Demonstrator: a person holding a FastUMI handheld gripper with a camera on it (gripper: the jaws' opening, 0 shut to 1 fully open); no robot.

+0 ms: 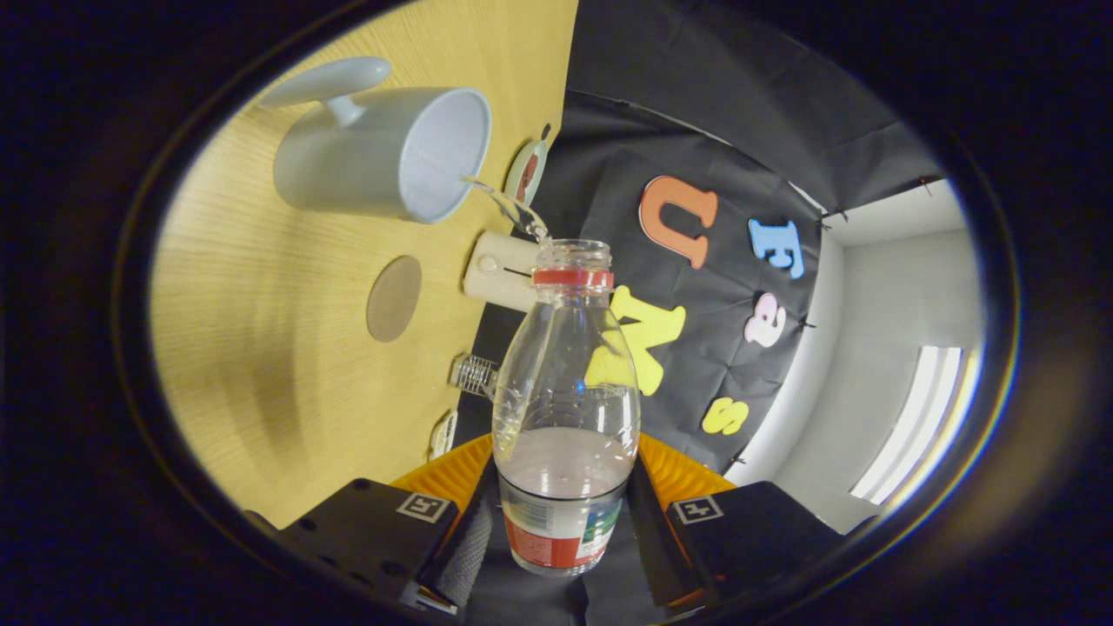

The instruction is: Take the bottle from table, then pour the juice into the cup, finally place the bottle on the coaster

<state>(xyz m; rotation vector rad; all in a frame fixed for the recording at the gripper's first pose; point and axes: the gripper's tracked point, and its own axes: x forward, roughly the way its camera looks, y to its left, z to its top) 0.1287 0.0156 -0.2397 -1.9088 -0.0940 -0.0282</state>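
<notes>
Between your fingers (561,530) sits the clear plastic bottle with red neck ring (565,391), clamped on both sides near its label, tipped w/ mouth well ahead. A thin stream runs from the mouth into the white ceramic cup (383,152) beyond on the wood bench (261,365). Keep the tilt steady & the lip over the cup's rim; ease off slowly. Round brown coaster (394,298) lies nearer the fingers than the cup.

Bottle (565,391) clamped between gripper (556,530) jaws, thin stream from its mouth into cup (383,152).
</notes>
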